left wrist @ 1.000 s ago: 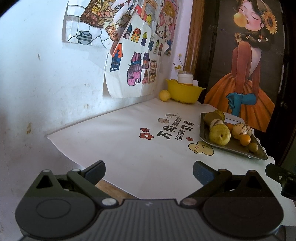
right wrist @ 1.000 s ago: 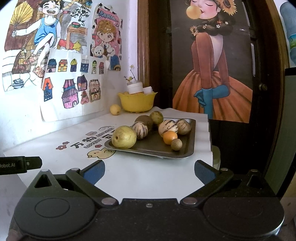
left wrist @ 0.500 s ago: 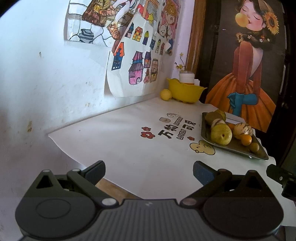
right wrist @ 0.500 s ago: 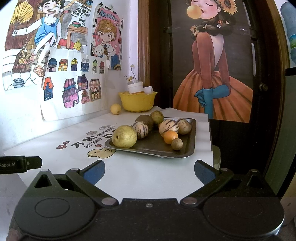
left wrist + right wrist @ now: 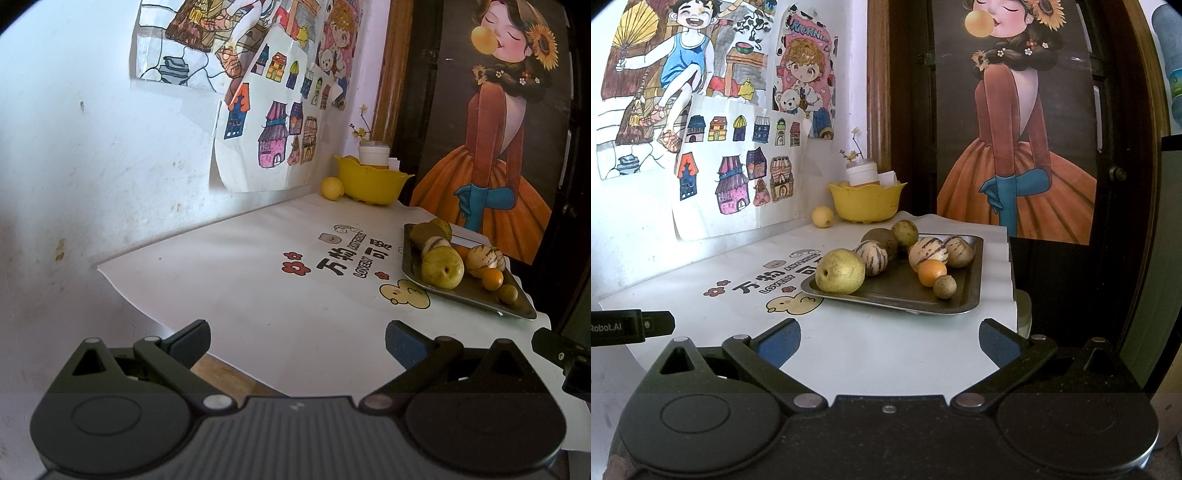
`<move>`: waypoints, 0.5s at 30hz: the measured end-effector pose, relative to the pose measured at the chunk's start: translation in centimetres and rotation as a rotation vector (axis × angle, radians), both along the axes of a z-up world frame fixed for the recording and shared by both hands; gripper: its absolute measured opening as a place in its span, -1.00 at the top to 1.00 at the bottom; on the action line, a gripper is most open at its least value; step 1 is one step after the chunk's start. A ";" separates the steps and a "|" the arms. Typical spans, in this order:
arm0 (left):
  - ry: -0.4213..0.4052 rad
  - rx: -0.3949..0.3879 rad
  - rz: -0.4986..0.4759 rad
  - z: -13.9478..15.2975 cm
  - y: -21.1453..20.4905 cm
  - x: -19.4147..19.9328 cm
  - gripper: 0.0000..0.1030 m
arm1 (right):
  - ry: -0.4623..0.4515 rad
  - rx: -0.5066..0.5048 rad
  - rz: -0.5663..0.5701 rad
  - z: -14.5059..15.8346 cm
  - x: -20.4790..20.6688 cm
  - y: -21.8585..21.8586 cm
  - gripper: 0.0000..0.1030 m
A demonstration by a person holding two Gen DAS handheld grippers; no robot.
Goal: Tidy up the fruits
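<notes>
the fruits (image 5: 871, 258) are gathered on the tray (image 5: 964, 306); 1 lemon (image 5: 822, 216) is left beside the yellow bowl (image 5: 866, 201). both the left gripper (image 5: 297, 341) and the right gripper (image 5: 889, 341) are spread wide and nothing is held.

Bare white cloth (image 5: 258, 295) from near edge to wall, open run for either gripper. Metal tray (image 5: 964, 295) of crowded fruit fills right side nr table edge. Yellow bowl (image 5: 866, 201) w/ white jar blocks far corner; lemon (image 5: 822, 216) just beside it, by wall.
</notes>
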State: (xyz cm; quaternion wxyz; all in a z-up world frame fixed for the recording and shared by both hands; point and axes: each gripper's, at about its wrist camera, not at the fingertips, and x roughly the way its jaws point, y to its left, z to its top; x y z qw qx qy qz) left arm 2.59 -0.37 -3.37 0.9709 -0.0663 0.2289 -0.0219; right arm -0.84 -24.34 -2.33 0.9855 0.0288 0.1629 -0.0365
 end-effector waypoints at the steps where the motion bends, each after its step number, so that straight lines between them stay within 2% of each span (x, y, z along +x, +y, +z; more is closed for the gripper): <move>1: 0.000 0.000 -0.001 0.0 0.0 0.0 -0.99 | 0.000 0.000 0.000 0.0 0.0 0.0 -0.99; 15: 0.002 -0.003 0.001 -0.1 0.0 0.0 -0.99 | 0.001 -0.001 0.000 0.0 0.0 0.1 -0.99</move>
